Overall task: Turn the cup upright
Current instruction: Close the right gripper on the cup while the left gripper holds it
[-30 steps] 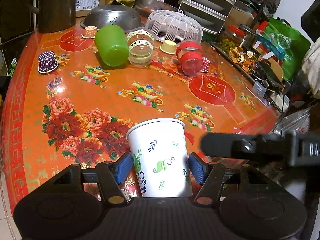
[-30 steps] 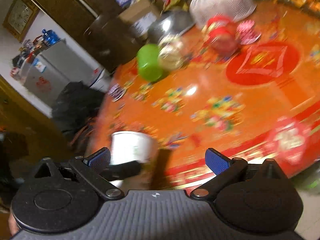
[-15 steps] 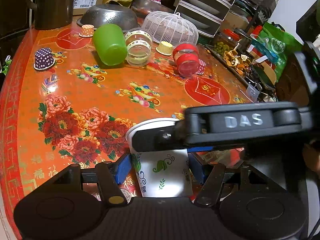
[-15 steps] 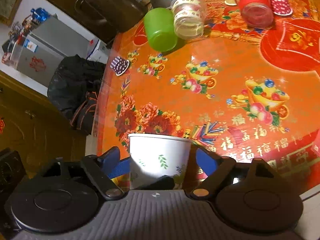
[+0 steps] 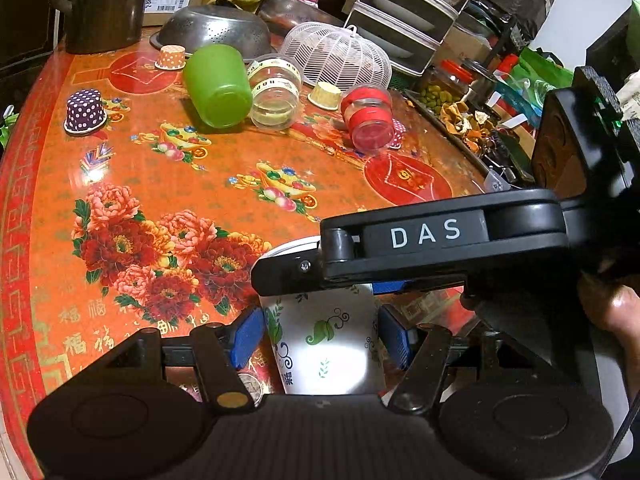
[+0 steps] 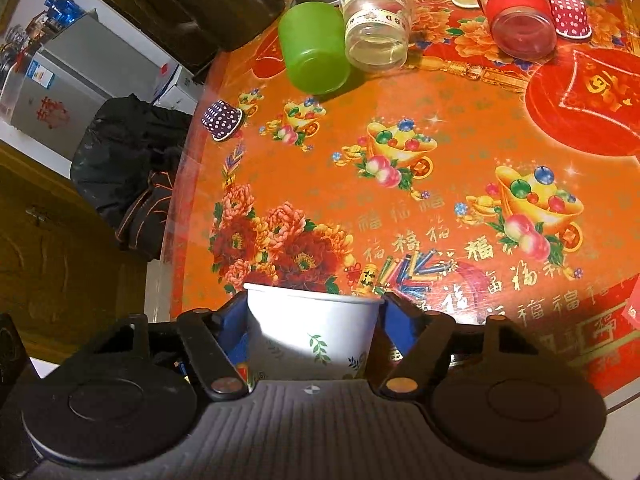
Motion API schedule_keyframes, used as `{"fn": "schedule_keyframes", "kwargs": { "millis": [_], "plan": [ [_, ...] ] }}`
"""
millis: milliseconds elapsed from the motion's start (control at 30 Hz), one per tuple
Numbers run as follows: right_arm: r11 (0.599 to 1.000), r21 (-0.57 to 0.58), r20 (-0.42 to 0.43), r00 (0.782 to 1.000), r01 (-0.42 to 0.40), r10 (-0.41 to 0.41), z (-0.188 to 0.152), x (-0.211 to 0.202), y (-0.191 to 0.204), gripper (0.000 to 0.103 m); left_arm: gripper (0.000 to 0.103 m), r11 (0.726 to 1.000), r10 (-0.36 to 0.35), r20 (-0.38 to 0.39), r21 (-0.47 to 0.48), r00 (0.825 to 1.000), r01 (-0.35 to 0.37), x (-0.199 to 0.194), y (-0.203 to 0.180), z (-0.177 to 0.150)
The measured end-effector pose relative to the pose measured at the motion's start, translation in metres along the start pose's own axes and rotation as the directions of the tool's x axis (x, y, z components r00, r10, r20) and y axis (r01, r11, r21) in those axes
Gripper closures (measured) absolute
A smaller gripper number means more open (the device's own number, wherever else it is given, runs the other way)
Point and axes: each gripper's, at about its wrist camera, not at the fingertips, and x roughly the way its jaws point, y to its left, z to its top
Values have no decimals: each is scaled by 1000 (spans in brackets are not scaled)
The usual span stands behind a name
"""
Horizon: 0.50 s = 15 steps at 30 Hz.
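A white paper cup (image 5: 326, 340) with green leaf prints stands rim up between the blue pads of my left gripper (image 5: 322, 338), which is shut on it low above the red flowered table (image 5: 224, 184). My right gripper (image 6: 312, 330) has come in from the right and its jaws are closed on the same cup (image 6: 312, 336) near its rim. In the left wrist view the right gripper's black finger marked DAS (image 5: 424, 240) crosses in front of the cup's top and hides most of the rim.
At the far side lie a green plastic cup (image 5: 218, 86), a clear jar (image 5: 274, 92) and a red-banded jar (image 5: 368, 122), all on their sides. A purple dotted cupcake liner (image 5: 85, 111), a steel colander (image 5: 214, 30) and a white mesh cover (image 5: 336, 58) are nearby. Clutter lines the right edge.
My right gripper swung in from the right and closed its jaws on the cup. The left gripper kept holding the cup in about the same place.
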Motion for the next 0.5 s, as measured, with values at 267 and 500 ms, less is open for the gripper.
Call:
{"fn": "schedule_keyframes", "kwargs": {
  "millis": [267, 500],
  "plan": [
    [1000, 11, -13, 1000, -4, 4, 2, 1, 0, 33, 33, 1000, 6, -18, 1, 1000, -6, 1, -1, -3],
    [1000, 14, -12, 1000, -5, 5, 1, 2, 0, 33, 20, 1000, 7, -52, 29, 999, -5, 0, 0, -18]
  ]
}}
